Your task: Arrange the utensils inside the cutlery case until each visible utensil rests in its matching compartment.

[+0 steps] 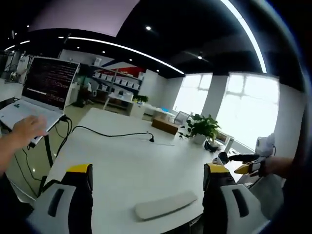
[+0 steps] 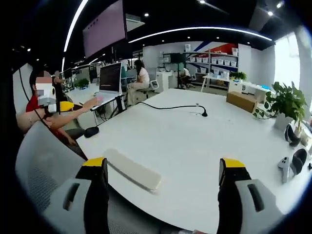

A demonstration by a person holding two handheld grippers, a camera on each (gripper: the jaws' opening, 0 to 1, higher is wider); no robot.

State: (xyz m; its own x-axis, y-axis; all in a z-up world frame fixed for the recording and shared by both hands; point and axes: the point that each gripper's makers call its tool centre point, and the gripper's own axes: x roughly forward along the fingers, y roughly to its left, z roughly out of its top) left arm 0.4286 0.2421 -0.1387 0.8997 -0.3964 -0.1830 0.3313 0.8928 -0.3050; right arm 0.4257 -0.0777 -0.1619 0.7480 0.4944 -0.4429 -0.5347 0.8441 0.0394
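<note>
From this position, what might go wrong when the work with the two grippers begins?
1. The left gripper and right gripper are both open and hold nothing, and no cutlery case is in view, so the task may start late or far from its objects.
2. The white wrist rest lies close to the table edge; a low sweep of the jaws might push it off.
3. The black cable crosses the table and might snag.

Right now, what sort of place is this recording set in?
Most likely an open-plan office or lab. A long white table carries a laptop and a black cable, shelves of bins line the far wall, and a plant stands by the windows.
</note>
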